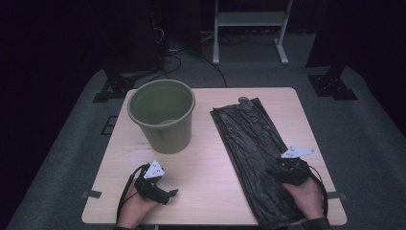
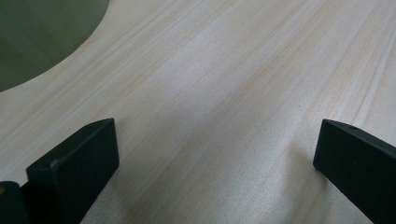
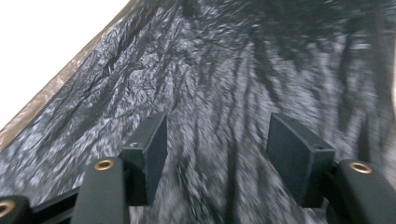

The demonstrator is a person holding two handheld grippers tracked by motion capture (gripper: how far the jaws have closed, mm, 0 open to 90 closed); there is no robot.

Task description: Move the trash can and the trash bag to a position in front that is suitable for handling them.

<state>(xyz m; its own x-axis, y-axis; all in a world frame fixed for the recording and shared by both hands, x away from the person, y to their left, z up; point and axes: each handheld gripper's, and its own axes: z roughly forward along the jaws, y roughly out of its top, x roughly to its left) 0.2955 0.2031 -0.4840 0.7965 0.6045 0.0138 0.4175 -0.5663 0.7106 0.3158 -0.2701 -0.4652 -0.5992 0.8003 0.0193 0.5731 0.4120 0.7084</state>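
A green plastic bin (image 1: 163,114) stands upright on the wooden table (image 1: 206,167), left of centre; its wall (image 2: 37,37) fills a corner of the left gripper view. A flat black bin bag (image 1: 256,153) lies lengthwise on the right half. My right gripper (image 1: 282,168) hovers over the bag's near part, jaws open above the crinkled plastic (image 3: 219,84), nothing between them (image 3: 217,158). My left gripper (image 1: 173,192) rests low near the front left edge, jaws open wide over bare wood (image 2: 215,154).
The bag's near end hangs over the table's front edge. A white metal frame (image 1: 251,21) and cables lie on the dark floor behind the table. Black stands (image 1: 332,84) flank the far corners.
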